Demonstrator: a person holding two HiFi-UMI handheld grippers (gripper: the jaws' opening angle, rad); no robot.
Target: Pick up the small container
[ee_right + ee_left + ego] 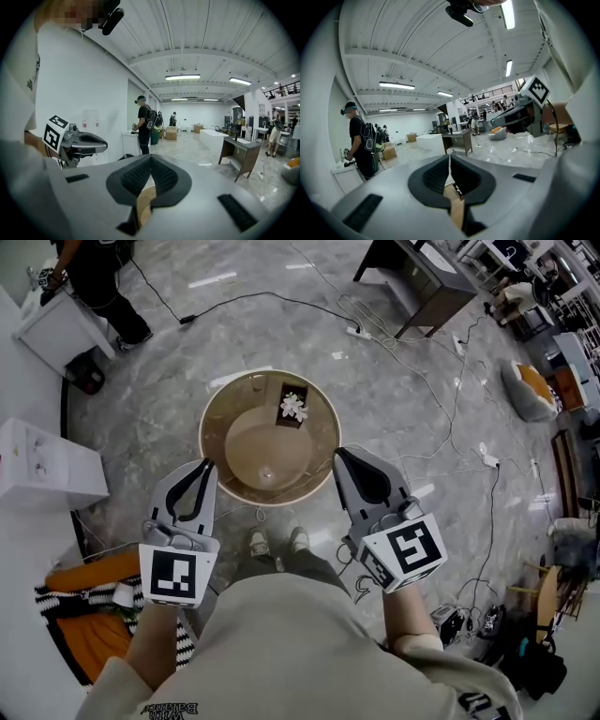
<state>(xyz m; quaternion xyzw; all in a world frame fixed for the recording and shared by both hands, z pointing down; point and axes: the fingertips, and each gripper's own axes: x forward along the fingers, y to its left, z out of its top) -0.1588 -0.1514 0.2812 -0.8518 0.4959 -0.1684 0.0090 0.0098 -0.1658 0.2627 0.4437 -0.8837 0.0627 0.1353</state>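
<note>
A grey marble floor (169, 381) strewn with black and white cables (281, 302) spreads through a large white-walled hall. In the head view, a round tan wooden desk with a raised rim (208, 442) stands just ahead of the person's pale shoes (260, 543). The small dark container (292, 407) sits on the far half of the desk, a little right of centre. It is topped with what looks like a white flower, though it is too small to be sure. Nothing touches it.

The left tool (208, 465) is held over the near left edge of the desk and the right tool (339, 455) over the near right edge. Both point towards the desk and stay well short of the container. In the left gripper view, the left tool's (449, 158) dark ribbed jaws are pressed together at their tips with nothing between them. Only a sliver of the tan desk shows below them. In the right gripper view, the right tool (150, 159) is likewise closed and empty, with the desk's rim visible beneath its jaws.

A white box (42, 465) stands at the left of the floor. An orange cushion on black-and-white striped cloth (84, 615) lies by the person's left side. Further off, another person in dark clothing (94, 277) stands beside a white cabinet, and a dark brown side table (412, 282) stands at the top right.
</note>
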